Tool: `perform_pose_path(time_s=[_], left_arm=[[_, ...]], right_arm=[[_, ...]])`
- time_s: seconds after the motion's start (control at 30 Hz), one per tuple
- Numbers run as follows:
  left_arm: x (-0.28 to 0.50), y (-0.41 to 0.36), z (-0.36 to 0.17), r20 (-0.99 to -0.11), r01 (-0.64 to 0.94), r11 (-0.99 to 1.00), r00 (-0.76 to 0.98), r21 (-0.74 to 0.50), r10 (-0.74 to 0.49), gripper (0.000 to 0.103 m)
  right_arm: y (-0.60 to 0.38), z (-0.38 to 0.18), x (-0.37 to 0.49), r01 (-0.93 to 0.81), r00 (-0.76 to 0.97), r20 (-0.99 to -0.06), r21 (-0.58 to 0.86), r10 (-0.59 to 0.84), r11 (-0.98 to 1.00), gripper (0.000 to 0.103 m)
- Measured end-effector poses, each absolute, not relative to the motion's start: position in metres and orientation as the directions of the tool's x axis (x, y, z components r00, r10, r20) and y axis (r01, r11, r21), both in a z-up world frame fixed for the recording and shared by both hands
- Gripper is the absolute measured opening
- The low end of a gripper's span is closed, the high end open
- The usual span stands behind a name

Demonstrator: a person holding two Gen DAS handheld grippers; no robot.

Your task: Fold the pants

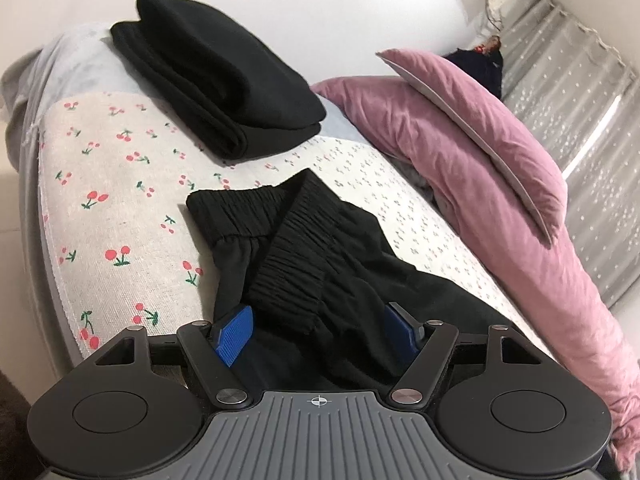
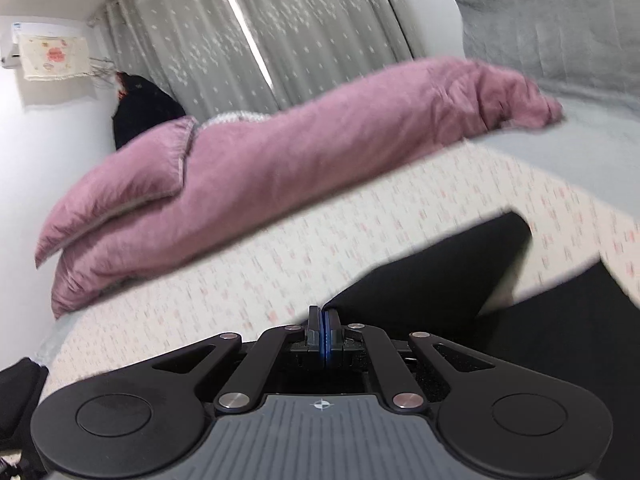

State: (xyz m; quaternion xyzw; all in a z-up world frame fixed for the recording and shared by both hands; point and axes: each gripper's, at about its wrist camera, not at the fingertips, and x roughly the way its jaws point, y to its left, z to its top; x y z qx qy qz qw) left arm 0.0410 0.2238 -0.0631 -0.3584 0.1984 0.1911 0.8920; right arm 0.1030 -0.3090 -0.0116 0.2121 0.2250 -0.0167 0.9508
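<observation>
Black pants (image 1: 304,256) lie on the cherry-print bed cover (image 1: 112,200), elastic waistband toward the far side. My left gripper (image 1: 318,330) is open, its blue pads on either side of the pants' near fabric, which bunches between them. In the right wrist view, my right gripper (image 2: 323,334) is shut, pads together, with no cloth visible between them. The black pants (image 2: 460,280) spread ahead and to its right on the bed cover (image 2: 280,256). This view is motion-blurred.
A folded black garment (image 1: 224,88) lies farther back on the bed. A pink duvet (image 1: 472,144) is piled along the right, also in the right wrist view (image 2: 280,152). Grey curtains (image 2: 256,32) and a grey pillow (image 2: 560,28) stand behind.
</observation>
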Motion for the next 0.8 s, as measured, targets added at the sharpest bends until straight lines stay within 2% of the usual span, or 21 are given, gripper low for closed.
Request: perform_pose_path(time_s=[0.13,0.2,0.23,0.27,0.4,0.53,0.8], left_arm=[[0.042,0.225,-0.068,-0.472,-0.488,0.641,0.855,-0.592,0.215,0.070],[0.044,0.226,-0.069,-0.476,-0.517,0.621,0.843,-0.589,0.249,0.056],[0.045,0.226,-0.070,-0.485,-0.539,0.610,0.831,-0.581,0.273,0.041],[0.046,0.228,-0.071,-0.491,-0.558,0.601,0.820,-0.572,0.294,0.033],[0.051,0.236,-0.072,-0.485,-0.561,0.604,0.819,-0.567,0.306,0.026],[0.054,0.238,-0.066,-0.492,-0.553,0.637,0.819,-0.537,0.295,0.011],[0.048,0.265,-0.025,-0.445,-0.520,0.697,0.839,-0.493,0.312,0.007]], right_arm=[[-0.319,-0.035,0.105,0.140,0.865,-0.495,0.404,0.087,0.904,0.002],[-0.320,-0.040,0.107,0.135,0.859,-0.504,0.392,0.090,0.910,0.002],[-0.320,-0.042,0.106,0.133,0.856,-0.509,0.390,0.093,0.911,0.002],[-0.320,-0.045,0.107,0.134,0.852,-0.515,0.390,0.096,0.911,0.002],[-0.316,-0.046,0.100,0.120,0.849,-0.520,0.364,0.095,0.924,0.002],[-0.318,-0.044,0.091,0.109,0.861,-0.500,0.358,0.091,0.927,0.002],[-0.318,-0.021,0.067,0.063,0.896,-0.428,0.390,0.120,0.919,0.002]])
